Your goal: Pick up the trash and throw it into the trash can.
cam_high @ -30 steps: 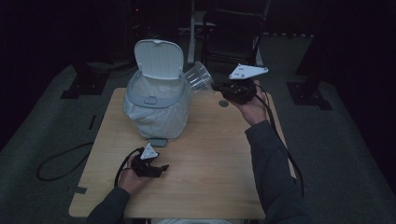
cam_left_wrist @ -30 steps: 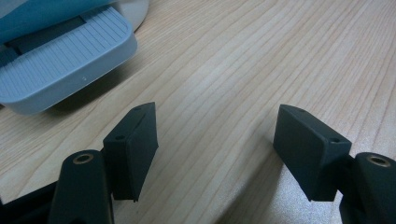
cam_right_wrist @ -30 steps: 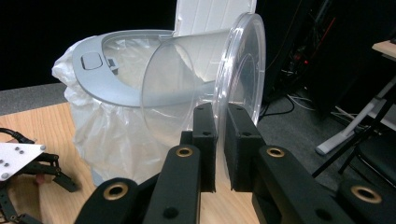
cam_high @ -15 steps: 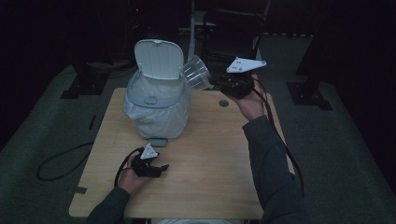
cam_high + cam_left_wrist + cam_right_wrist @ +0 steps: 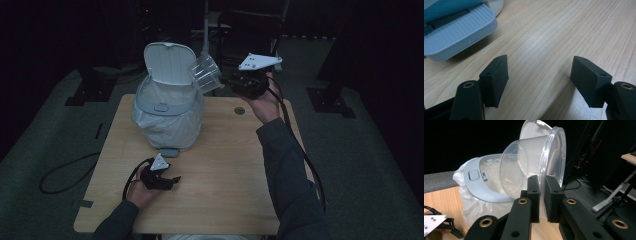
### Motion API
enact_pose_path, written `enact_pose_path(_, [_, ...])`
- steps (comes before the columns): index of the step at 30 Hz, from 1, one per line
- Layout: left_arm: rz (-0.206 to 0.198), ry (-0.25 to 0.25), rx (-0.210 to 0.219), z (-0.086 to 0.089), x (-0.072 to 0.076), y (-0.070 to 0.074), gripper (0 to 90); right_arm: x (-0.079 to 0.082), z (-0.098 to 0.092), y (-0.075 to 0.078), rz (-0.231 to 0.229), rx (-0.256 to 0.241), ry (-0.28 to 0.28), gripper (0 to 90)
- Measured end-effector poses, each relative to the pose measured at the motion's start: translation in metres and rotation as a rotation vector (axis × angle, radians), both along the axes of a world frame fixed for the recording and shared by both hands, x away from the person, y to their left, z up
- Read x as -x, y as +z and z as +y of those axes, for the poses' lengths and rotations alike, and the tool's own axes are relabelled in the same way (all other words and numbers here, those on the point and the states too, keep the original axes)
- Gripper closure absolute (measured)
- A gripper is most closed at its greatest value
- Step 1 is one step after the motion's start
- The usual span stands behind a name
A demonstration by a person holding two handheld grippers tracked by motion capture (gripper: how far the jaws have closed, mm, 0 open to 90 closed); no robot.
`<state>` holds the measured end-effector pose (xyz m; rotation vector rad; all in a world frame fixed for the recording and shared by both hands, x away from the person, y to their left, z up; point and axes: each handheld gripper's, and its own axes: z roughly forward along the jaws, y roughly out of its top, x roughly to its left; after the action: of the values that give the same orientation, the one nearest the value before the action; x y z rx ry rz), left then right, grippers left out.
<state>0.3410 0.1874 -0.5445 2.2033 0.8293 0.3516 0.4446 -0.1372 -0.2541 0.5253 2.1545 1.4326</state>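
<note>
A clear plastic cup (image 5: 206, 72) hangs tipped on its side beside the raised lid (image 5: 169, 62) of a grey pedal bin (image 5: 167, 107) lined with a white bag. My right gripper (image 5: 227, 80) is shut on the cup's rim. In the right gripper view the cup (image 5: 524, 167) has its base toward the bin's opening (image 5: 481, 182), and the jaws of my right gripper (image 5: 542, 195) pinch its wall. My left gripper (image 5: 172, 181) rests low on the table in front of the bin. It is open with nothing between the jaws (image 5: 540, 82), close to the bin's pedal (image 5: 456, 30).
The wooden table (image 5: 225, 170) has bare room to the right of and in front of the bin. A small round grommet (image 5: 239, 110) sits near its far edge. A cable (image 5: 65, 172) trails off the table's left side. Dark stands and chairs lie beyond.
My right gripper has lifted the cup and carried it slightly left, closer to the bin's lid. The left gripper has not moved.
</note>
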Motion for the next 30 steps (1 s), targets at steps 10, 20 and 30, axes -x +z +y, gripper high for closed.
enact_pose_path(10, [0.000,0.001,0.002,0.000,0.000,0.000,31.2,-0.001,0.014,0.007,-0.006,0.002,0.021,83.4])
enact_pose_path(20, [0.001,-0.001,0.001,0.000,0.000,0.000,31.1,-0.004,0.030,0.011,-0.003,0.004,0.043,83.4])
enact_pose_path(30, [0.000,0.000,0.000,0.000,0.000,0.000,30.8,-0.009,0.051,0.015,0.006,0.007,0.062,83.4])
